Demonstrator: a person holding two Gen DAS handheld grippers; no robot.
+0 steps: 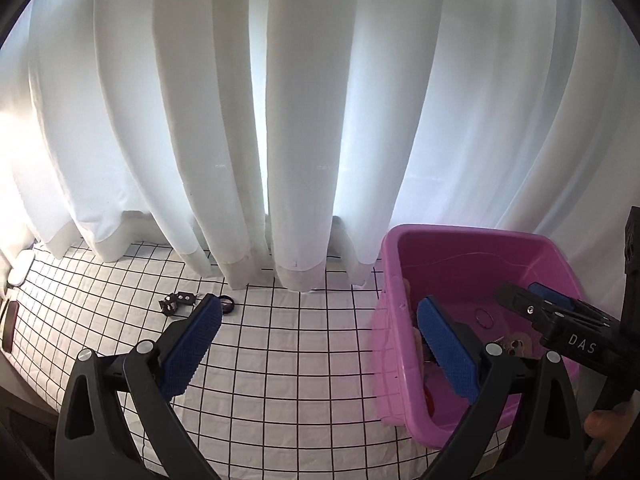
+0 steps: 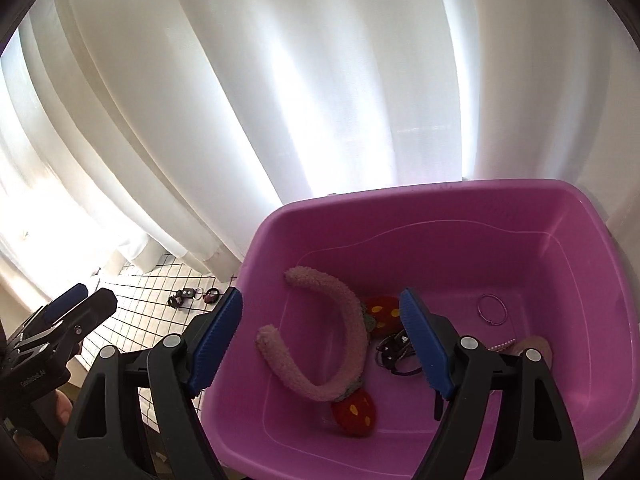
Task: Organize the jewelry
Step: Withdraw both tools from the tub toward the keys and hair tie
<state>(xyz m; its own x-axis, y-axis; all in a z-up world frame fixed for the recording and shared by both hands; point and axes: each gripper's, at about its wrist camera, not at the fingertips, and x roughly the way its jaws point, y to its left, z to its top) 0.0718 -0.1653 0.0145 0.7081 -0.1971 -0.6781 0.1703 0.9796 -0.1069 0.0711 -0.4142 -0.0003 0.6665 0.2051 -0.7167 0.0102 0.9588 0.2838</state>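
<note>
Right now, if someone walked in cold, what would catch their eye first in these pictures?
The pink plastic tub on the checked cloth, at the foot of white curtains. Inside it lies a fuzzy pink headband with red strawberry ornaments. Out on the cloth to the left, a few small dark trinkets still lie loose.

The pink tub [image 2: 460, 220] was smooth, semi-glossy plastic. The headband [image 2: 344, 316] in it was nubbly plush cloth, with felt-like red strawberries [image 2: 356, 410]. A thin ring [image 2: 491, 309] looked like shiny metal. The tablecloth [image 1: 288, 344] was matt, creased grid-printed fabric; the curtain [image 1: 304, 120] was soft, sheer white cloth. The gripper pads [image 1: 192, 352] were knurled blue rubber on matt black plastic, fastened by bright metal pins.
</note>
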